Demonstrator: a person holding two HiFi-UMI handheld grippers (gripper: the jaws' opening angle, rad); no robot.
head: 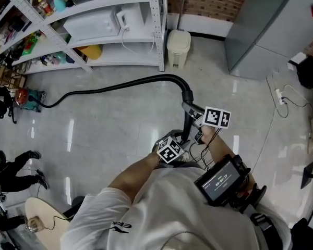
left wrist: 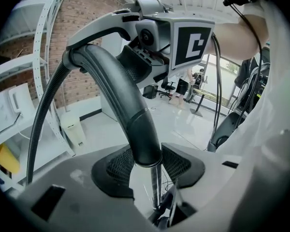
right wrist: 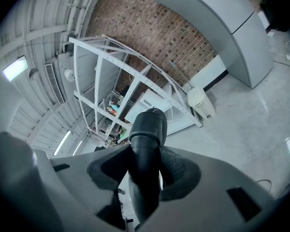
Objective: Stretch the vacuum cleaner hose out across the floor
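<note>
The glossy pale grey floor [head: 120, 129] is taking up most of the head view. A tall grey metal cabinet [head: 271, 30] is standing at the upper right, and a white metal shelving unit [head: 115, 33] loaded with boxes and bottles is running along the top left. The black ribbed vacuum cleaner hose [head: 115, 86] is lying in a long shallow curve across the floor, from the foot of the shelving at the left up to its black rigid curved end piece [head: 187, 95] in front of the person. A small white pedal bin [head: 178, 47] is standing by the shelving's corner, near the hose's bend but apart from it. A white power strip [head: 279, 96] with trailing cables is lying at the right.

Both forearms are reaching forward, close together. The right gripper [head: 193, 111] is sitting higher on the end piece, its jaws clamped around it. The left gripper [head: 180, 139] is sitting just below, its jaws closed on the piece's lower end.
</note>
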